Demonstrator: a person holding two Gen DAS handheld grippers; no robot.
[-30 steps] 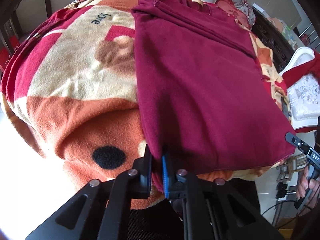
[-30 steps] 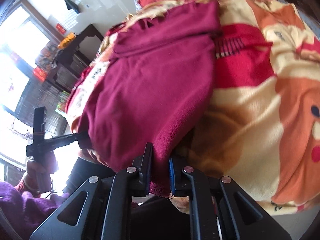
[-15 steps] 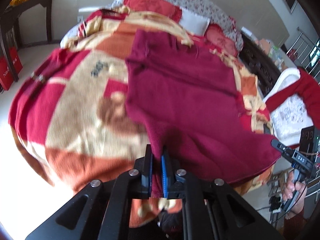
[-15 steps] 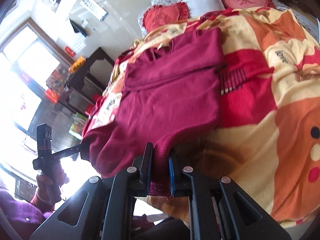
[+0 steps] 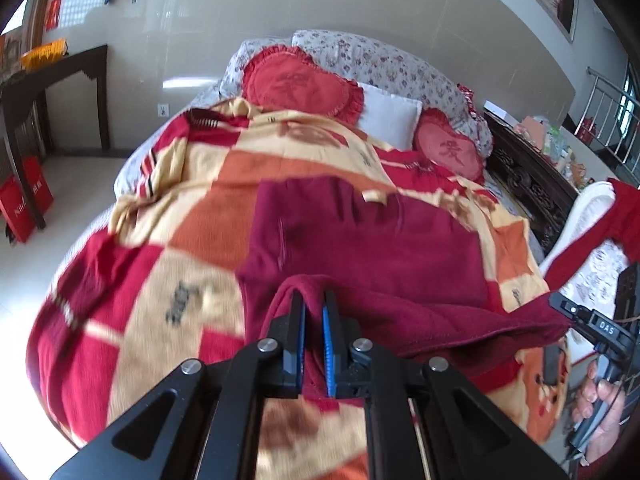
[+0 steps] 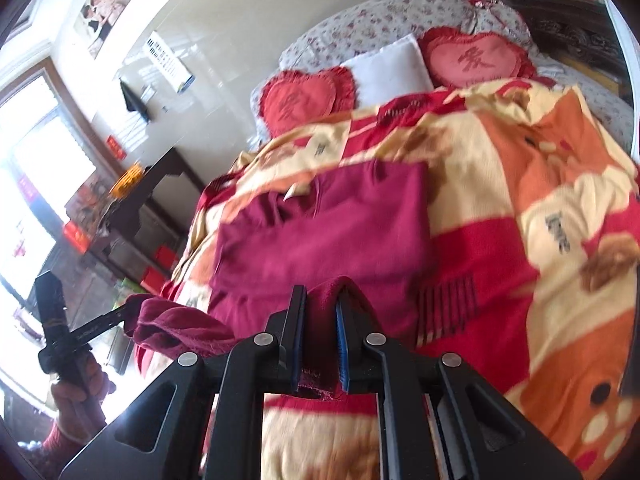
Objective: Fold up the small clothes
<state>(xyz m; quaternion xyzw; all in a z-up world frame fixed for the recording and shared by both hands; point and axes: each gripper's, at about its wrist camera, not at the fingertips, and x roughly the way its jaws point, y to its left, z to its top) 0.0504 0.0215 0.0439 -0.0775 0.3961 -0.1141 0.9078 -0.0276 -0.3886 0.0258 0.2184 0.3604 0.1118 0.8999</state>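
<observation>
Matt, fuzzy maroon fleece garment [image 5: 372, 248], soft plush red, orange and cream patterned blanket [image 5: 160, 292] beneath it, matt black plastic left gripper [image 5: 313, 312] with shiny metal screws, glossy tiled wall [image 5: 280, 0] behind the blanket

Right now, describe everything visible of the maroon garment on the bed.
The maroon garment looks like a soft, fleecy knit of one plain colour, with a stitched hem along its near edge. Its far part lies flat on the patterned blanket. The near edge is lifted clear and stretched between the left gripper and the right gripper, each shut on a corner, so the fabric sags between them. A pale tag shows near its far edge.
</observation>
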